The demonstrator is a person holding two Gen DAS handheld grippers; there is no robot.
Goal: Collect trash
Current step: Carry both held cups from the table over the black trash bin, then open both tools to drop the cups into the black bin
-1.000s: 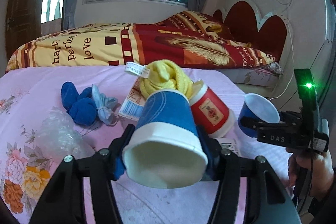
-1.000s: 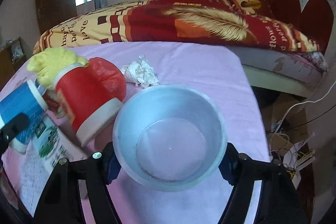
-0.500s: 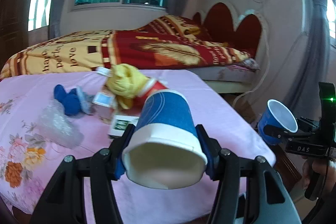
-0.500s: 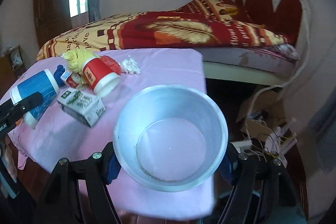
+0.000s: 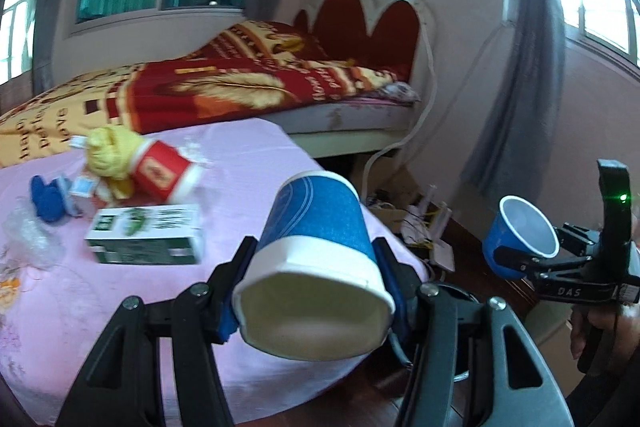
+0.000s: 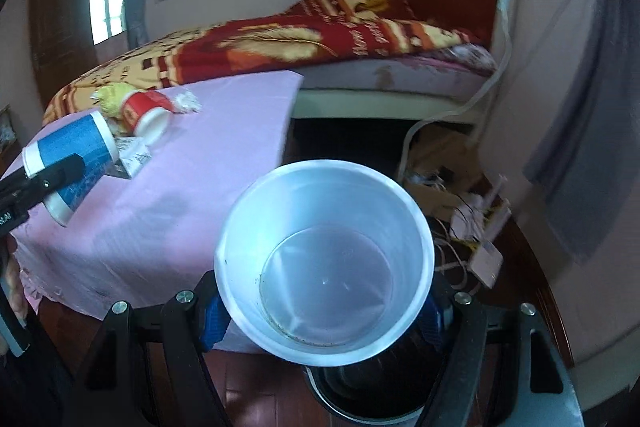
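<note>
My left gripper is shut on a blue and white paper cup, base toward the camera, held off the pink table's right edge. The cup also shows in the right wrist view. My right gripper is shut on a second blue paper cup, its empty white inside facing the camera; in the left wrist view the cup is at the right. A dark round bin lies right below the right gripper. A red cup, a green carton and a tissue lie on the table.
The pink table also holds a yellow cloth, a blue cloth and clear plastic. A bed stands behind. Cables and a power strip lie on the wooden floor right of the table.
Both grippers have drawn back and to the right, off the table, each carrying its cup. The dark bin has come into view under the right gripper.
</note>
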